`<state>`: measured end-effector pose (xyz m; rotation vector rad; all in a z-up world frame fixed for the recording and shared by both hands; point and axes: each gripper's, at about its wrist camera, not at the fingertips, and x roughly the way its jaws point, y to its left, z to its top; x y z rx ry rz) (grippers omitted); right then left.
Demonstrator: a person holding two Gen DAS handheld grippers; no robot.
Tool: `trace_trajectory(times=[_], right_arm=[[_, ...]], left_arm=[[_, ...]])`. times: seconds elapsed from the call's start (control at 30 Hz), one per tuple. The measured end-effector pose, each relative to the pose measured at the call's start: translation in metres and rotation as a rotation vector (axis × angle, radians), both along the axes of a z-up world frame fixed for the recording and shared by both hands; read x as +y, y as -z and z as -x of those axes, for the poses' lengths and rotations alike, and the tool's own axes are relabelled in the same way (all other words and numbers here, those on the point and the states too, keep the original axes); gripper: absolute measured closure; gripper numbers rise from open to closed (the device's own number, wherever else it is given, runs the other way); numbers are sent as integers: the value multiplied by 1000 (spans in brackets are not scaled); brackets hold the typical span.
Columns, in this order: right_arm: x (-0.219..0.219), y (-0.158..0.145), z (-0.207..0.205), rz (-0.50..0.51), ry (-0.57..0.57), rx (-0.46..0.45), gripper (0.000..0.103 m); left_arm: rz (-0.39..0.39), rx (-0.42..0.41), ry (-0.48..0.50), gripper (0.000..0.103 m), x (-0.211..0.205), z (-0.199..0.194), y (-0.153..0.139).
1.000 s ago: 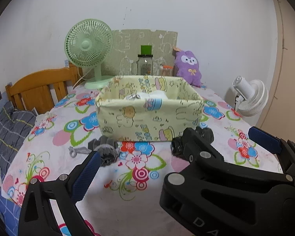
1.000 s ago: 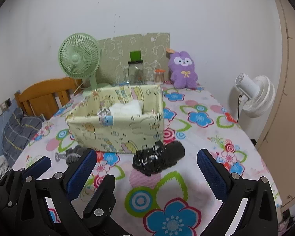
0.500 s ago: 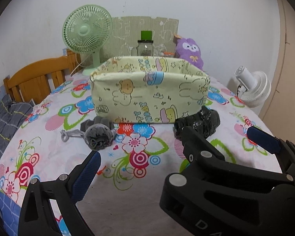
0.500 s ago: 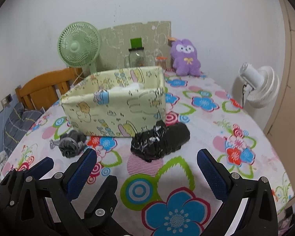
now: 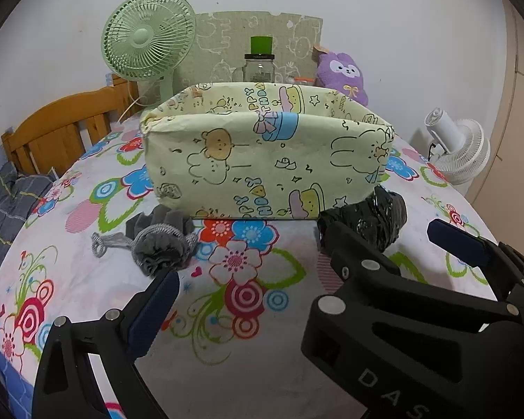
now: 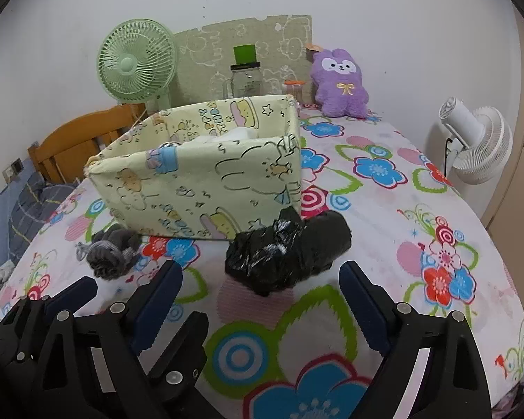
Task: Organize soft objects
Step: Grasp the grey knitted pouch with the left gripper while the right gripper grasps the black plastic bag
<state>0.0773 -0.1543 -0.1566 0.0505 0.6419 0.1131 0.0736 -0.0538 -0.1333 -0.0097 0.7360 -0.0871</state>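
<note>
A pale yellow fabric box (image 5: 262, 160) with cartoon prints stands mid-table; it also shows in the right wrist view (image 6: 206, 181), with white soft items inside. A grey knitted bundle (image 5: 160, 244) lies at its front left, also in the right wrist view (image 6: 110, 251). A black crinkled plastic bundle (image 6: 286, 251) lies at its front right, partly hidden in the left wrist view (image 5: 373, 220). My left gripper (image 5: 304, 272) is open and empty, just short of the grey bundle. My right gripper (image 6: 262, 286) is open and empty, its fingers level with the black bundle's near side.
The table has a flowered cloth (image 6: 384, 209). At the back stand a green fan (image 5: 148, 35), a glass jar (image 5: 259, 68) and a purple plush (image 6: 339, 83). A white fan (image 6: 478, 143) is off the right edge, a wooden chair (image 5: 59, 125) at the left.
Both grippers have dropped lower and moved forward toward the box and the two bundles. The box now hides most of its contents from the left view. Nothing was grasped.
</note>
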Motion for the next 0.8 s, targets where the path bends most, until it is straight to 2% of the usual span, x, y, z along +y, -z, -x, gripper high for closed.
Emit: trace_trajectory(times=[0.27,0.43,0.53,0.67,0.8], right_arm=[[-9,2,-23,14,6,25,11],[-10,13,-39,-9,-17,84,26],[-9,17,-42,-9,-20,94,30],[-7,16,-40,5,0,95,46],[-8,14,-36,-6,-1,102,54]], left_arm=[[6,35,5,4,-7,-19,4],[-4,56,10,9,-7,-26,10],[2,72,10,10,-6,-29,14],[-2,67,10,12,-4,-28,13],[-53,45,37,12,-6,-21,4]])
